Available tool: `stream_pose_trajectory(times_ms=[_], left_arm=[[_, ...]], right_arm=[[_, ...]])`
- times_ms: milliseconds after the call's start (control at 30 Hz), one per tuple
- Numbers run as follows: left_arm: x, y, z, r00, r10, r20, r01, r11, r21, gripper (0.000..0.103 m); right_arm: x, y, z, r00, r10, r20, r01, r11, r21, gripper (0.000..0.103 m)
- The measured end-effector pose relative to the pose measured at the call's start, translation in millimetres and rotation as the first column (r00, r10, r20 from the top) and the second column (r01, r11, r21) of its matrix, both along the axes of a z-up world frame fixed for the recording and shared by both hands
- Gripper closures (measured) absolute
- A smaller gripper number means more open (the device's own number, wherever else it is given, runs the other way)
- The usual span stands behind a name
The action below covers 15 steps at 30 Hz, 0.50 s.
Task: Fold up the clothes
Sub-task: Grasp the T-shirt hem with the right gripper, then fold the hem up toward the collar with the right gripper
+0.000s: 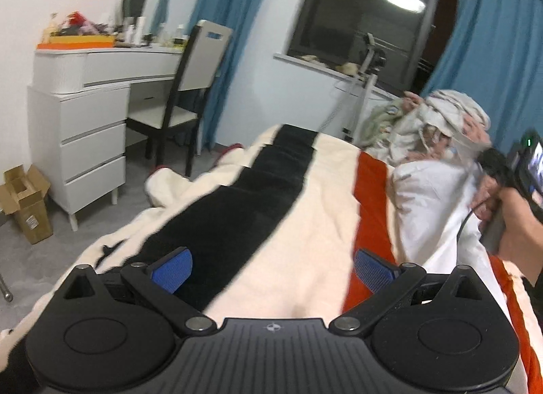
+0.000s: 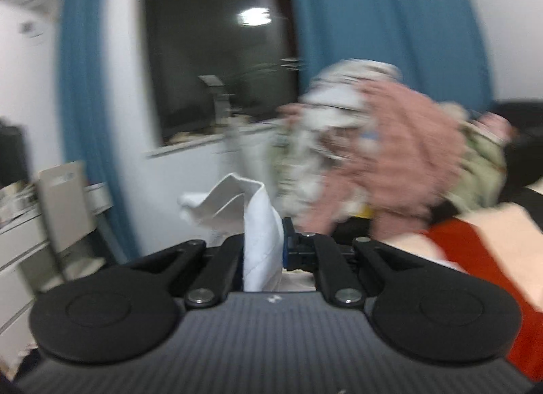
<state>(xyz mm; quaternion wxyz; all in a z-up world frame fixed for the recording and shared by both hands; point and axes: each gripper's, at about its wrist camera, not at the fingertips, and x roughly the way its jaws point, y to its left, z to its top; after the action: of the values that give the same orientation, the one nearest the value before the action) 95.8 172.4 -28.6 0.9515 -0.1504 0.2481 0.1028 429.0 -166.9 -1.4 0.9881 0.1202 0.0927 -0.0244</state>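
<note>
My right gripper point(image 2: 264, 244) is shut on a white garment point(image 2: 261, 220), whose cloth sticks up between the pads and flops to the left. In the left wrist view that white garment point(image 1: 431, 203) hangs over the bed's right side, below a hand point(image 1: 509, 220) that holds the right gripper's handle. My left gripper point(image 1: 271, 268) stands open low over the blanket point(image 1: 305, 197), with nothing between its blue pads point(image 1: 173, 270). A heap of mixed clothes point(image 1: 441, 122), pink, green and pale, lies behind; in the blurred right wrist view the heap point(image 2: 390, 149) fills the middle right.
The bed carries a cream blanket with a black stripe point(image 1: 251, 186) and an orange band point(image 1: 370, 197). A white dresser point(image 1: 85, 142) and a chair point(image 1: 190, 88) stand at the left, a cardboard box point(image 1: 27, 200) on the floor. Blue curtains point(image 1: 488, 37) flank a dark window point(image 1: 366, 10).
</note>
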Motion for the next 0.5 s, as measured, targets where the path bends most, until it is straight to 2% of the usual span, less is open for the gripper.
stream_pose_trajectory(times_ms=[100,200,267,300,333,500], left_arm=[[4,-16,-5,0.999,-0.050,-0.014,0.051,0.998,0.025,0.000],[12,-28,-13,0.996,-0.087,-0.035,0.088,0.996,0.019,0.000],[18,-33,-18,0.993,-0.104,-0.047,0.105,0.994,0.010,0.000],[19,-37,-19,0.992,-0.112,-0.051,0.113,0.993,0.016,0.000],[21,-40,-20,0.991,-0.122,-0.052,0.123,0.992,0.026,0.000],[21,-50,-21,0.988,-0.150,-0.049,0.153,0.986,0.064,0.000]], right_arm=[[1,-43,-35,0.994,-0.069,-0.081,0.067,0.997,-0.025,0.096],[2,-63,-65,0.984,-0.063,-0.167,0.062,0.998,-0.013,0.092],[8,-66,-76,0.973,-0.014,-0.229,0.018,1.000,0.018,0.060],[5,-64,-77,0.972,0.001,-0.234,0.005,1.000,0.025,0.022],[-1,-61,-76,0.974,0.007,-0.228,-0.001,1.000,0.025,0.008],[-52,-54,-46,0.986,0.026,-0.164,-0.027,1.000,-0.008,0.008]])
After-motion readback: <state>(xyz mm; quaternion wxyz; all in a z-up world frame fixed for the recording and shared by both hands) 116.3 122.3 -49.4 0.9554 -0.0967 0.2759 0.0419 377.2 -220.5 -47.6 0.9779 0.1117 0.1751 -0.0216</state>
